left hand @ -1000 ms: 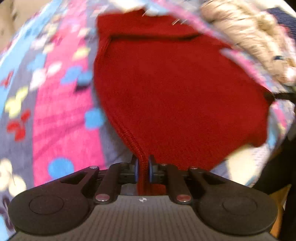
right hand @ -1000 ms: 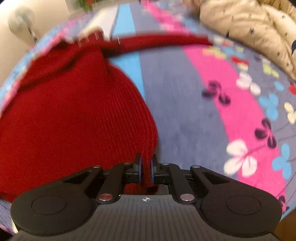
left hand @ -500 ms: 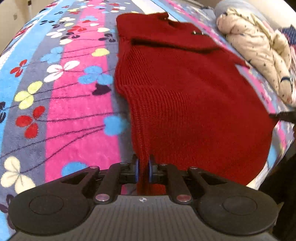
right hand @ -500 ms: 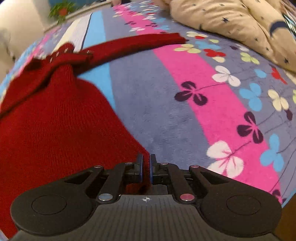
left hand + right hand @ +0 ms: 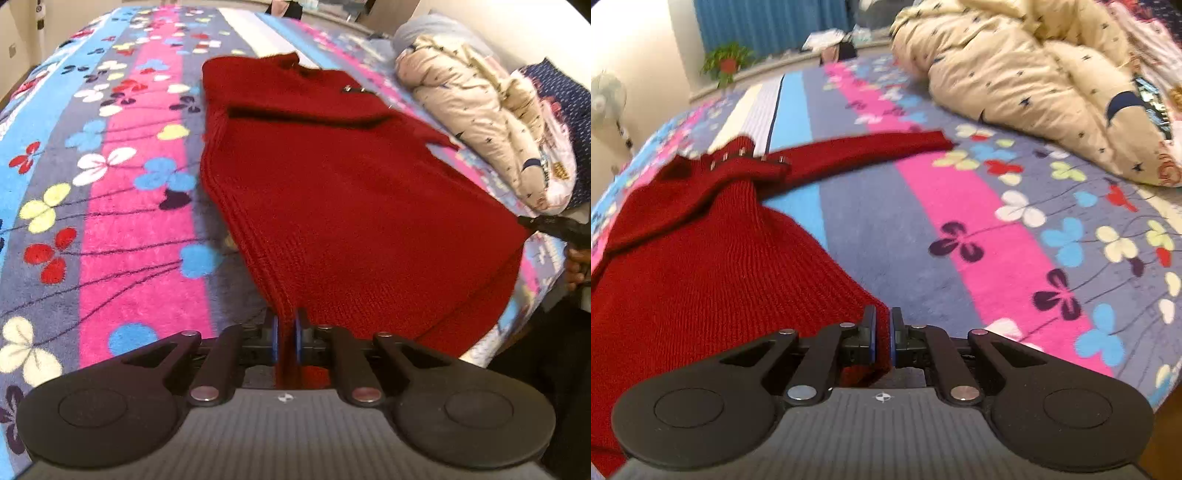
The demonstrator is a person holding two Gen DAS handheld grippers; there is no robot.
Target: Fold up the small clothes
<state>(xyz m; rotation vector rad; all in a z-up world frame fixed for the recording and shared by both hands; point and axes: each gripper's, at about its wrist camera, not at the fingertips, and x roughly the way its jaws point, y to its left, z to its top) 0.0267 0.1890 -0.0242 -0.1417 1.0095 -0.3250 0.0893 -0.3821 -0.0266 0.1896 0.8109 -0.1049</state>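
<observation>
Red sweater (image 5: pixel 351 206) hem pinched by left gripper (image 5: pixel 285 334) and right gripper (image 5: pixel 881 338), both held low

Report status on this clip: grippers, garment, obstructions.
Left gripper, right gripper: both shut on red knit sweater hem. Sweater flat on floral blanket, one sleeve out. Cream star-print quilt alongside, apart.

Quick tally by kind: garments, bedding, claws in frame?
Garments: 1, the red knitted sweater, one sleeve stretched out sideways.
Bedding: 2, the striped floral fleece blanket and the bunched cream star-print quilt.
Claws: 2, the left claw and the right claw, each pinching a hem corner of the sweater.
Total: 5
</observation>
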